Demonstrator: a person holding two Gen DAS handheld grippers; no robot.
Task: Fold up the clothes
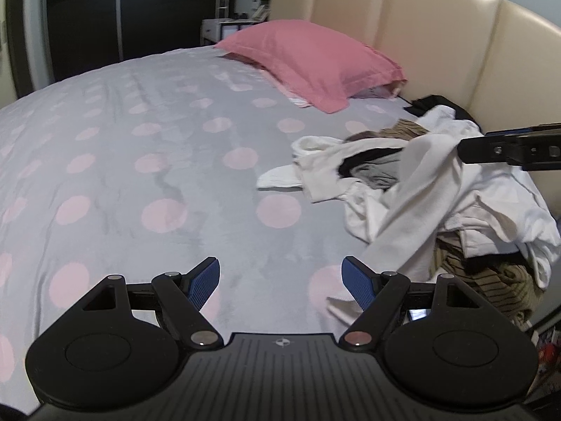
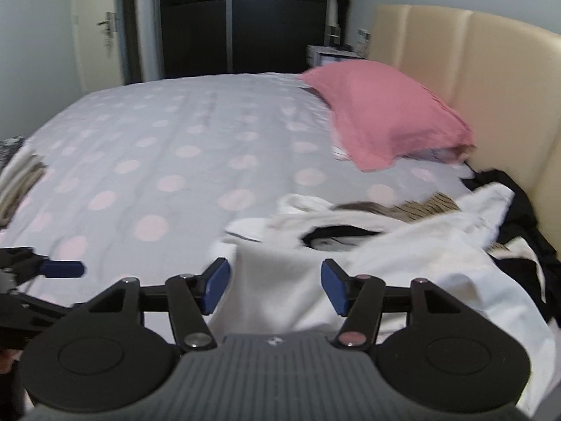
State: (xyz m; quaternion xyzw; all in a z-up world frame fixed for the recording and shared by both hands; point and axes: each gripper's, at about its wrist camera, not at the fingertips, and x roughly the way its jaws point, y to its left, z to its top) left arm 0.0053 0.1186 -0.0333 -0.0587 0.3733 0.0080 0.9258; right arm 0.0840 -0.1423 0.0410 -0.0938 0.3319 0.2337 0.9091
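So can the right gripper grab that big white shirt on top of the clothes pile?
Probably yes. The right gripper is open, with the crumpled white shirt lying right ahead of its blue fingers, and nothing covers the cloth there.

Two low wrist views across the bed (image 1: 140, 147), both toward headboard (image 1: 438, 35) and, blurrily, laundry pile (image 2: 403, 245).

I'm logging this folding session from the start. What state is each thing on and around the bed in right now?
Left gripper: open, empty, over bare bedspread.
Right gripper: open, empty, over the white garment.
White garment: crumpled, unfolded, top of the pile.
Striped brown garment: bunched under the white one.
Black garment: heaped by the headboard.
Pink pillow: lying flat at the headboard.
Bedspread: spread out, lightly wrinkled.
Door: closed.
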